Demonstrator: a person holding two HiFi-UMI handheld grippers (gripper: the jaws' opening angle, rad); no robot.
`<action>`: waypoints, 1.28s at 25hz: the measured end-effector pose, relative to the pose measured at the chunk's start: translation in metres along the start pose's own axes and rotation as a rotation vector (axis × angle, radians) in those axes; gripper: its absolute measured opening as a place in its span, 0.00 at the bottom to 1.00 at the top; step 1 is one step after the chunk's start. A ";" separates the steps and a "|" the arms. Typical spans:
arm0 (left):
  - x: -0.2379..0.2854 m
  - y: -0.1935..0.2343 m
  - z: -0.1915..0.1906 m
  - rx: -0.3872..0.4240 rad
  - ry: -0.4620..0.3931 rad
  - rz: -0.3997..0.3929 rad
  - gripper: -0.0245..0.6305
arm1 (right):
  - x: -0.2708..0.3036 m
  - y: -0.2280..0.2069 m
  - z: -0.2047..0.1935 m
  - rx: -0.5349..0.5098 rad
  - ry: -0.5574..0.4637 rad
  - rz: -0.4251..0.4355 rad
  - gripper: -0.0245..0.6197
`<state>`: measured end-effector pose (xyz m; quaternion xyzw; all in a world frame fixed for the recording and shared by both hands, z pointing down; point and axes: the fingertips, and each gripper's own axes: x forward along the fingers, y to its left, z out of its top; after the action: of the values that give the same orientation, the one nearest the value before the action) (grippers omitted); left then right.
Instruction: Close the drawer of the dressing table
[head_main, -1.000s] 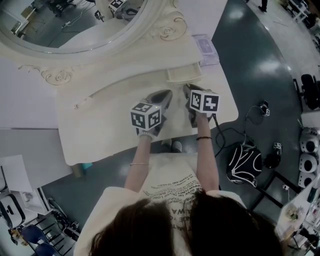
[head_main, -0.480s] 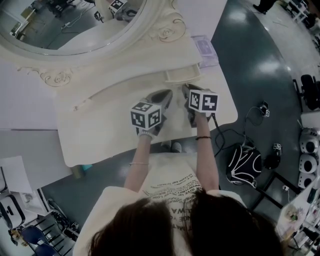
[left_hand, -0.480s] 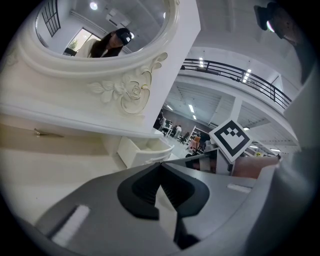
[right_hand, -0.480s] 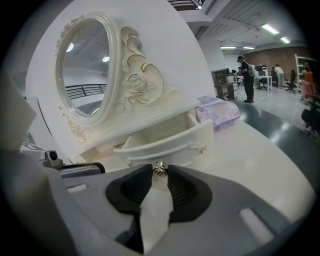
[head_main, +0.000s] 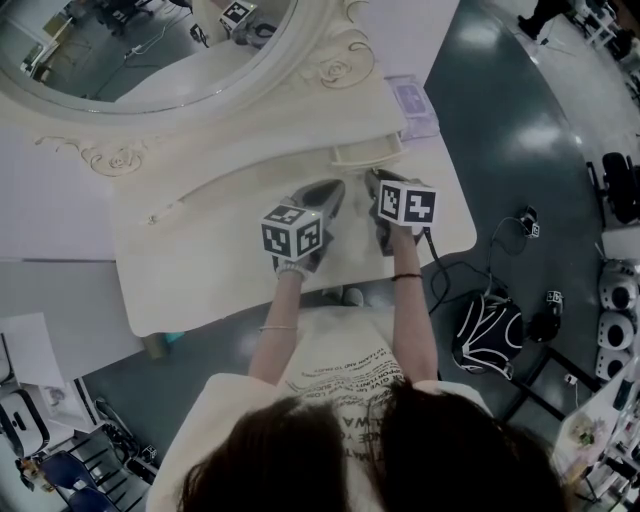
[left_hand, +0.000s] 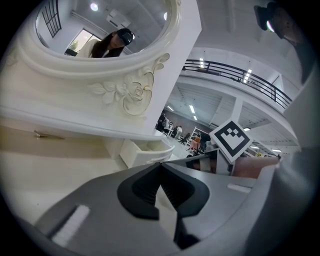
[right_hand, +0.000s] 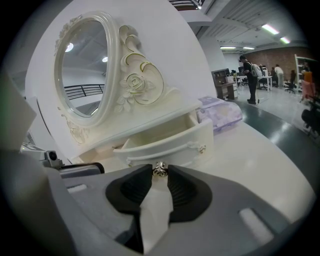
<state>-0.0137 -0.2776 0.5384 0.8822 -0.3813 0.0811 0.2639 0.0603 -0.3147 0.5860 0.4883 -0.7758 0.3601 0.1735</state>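
The drawer (right_hand: 165, 140) stands pulled out from under the mirror (right_hand: 82, 70). Its curved front is straight ahead of my right jaws, and its open box runs away beyond them. It has to go back into the dressing table (head_main: 200, 260), and that, I judge, is why I have hold of its knob (right_hand: 160, 168) — a grip there lets me drive the front in squarely rather than shove at one corner. My right gripper (right_hand: 160, 173) has its jaws a modest way apart, closed only as far as the little metal knob allows, with one tip pressing on each side of it. My left gripper (left_hand: 160, 164) idles beside the right one, over the tabletop. Its jaws meet at the tips with nothing between them (only pale tabletop shows through the gap behind), and the drawer lies ahead of those tips, apart from them. A purple packet (right_hand: 220, 111) sits beyond my right jaws, off to the drawer's right.
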 end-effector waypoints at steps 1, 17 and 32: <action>0.000 0.001 0.001 0.000 -0.001 0.000 0.04 | 0.001 0.000 0.001 0.000 -0.001 0.001 0.20; 0.005 0.019 0.008 -0.013 -0.011 0.028 0.04 | 0.013 0.000 0.016 0.001 -0.015 0.010 0.20; 0.013 0.033 0.020 -0.017 -0.022 0.038 0.04 | 0.027 -0.002 0.030 -0.005 -0.022 0.018 0.20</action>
<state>-0.0293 -0.3148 0.5394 0.8735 -0.4014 0.0733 0.2656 0.0521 -0.3543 0.5827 0.4849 -0.7828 0.3542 0.1629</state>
